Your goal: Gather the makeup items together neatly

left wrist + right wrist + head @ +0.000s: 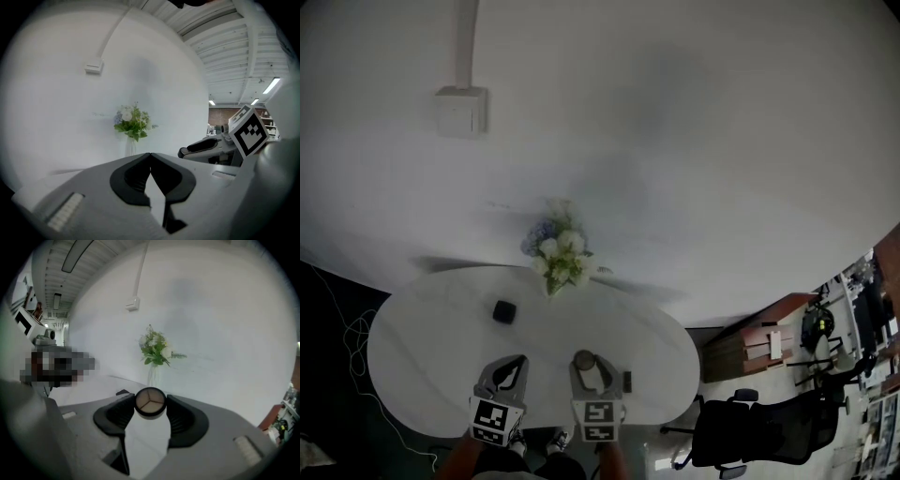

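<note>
A round compact [150, 402] with a black rim and a tan three-part pan sits between the pads of my right gripper [150, 405], which is shut on it. In the head view that gripper [585, 364] hovers over the near edge of the white oval table [431, 356] with the compact [584, 359] at its tip. My left gripper [150, 155] is shut, tips touching, with nothing between them; it [516, 362] is just left of the right one. A small black square item [503, 311] lies on the table beyond the left gripper. A thin dark item [626, 381] lies right of the right gripper.
A glass vase of white and blue flowers [558, 255] stands at the table's far edge against the white wall. A black office chair [769, 429] and a wooden cabinet [759, 345] are on the floor to the right. Cables [352, 337] trail at the left.
</note>
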The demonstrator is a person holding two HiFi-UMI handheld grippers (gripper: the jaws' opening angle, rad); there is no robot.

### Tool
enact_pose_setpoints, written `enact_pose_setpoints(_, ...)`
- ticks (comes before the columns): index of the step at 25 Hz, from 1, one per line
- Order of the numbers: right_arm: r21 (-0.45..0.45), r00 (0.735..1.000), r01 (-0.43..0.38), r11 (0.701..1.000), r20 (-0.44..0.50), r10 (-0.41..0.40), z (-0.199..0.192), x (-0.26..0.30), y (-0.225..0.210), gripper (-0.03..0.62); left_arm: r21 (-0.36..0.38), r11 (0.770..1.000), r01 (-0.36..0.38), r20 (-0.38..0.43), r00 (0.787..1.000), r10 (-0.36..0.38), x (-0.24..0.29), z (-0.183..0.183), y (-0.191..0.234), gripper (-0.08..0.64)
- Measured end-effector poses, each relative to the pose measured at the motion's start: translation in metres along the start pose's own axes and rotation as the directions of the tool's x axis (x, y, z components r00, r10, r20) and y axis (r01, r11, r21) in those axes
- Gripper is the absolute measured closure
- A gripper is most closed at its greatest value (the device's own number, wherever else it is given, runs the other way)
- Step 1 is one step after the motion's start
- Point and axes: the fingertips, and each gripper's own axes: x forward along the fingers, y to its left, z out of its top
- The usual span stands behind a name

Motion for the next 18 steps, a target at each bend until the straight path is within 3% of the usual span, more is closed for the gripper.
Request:
enact_pose_setpoints(9, 0.045, 0.996, 0.085, 0.995, -0.043, -0.083, -0.035, -0.020, -0.043, 0.376, 0.008, 0.996, 0.091, -0.038, 0.995, -0.090, 0.030, -0.007, -0.043, 0.549)
enact_pose_setpoints(18, 0.088, 0.987, 0.122, 0.989, -0.115, -0.112, -0.083, -0.022, -0.065, 0.377, 0.001, 0.990, 0.138, -0.111, 0.984, -0.137, 0.052, -0.036, -0.066, 0.549)
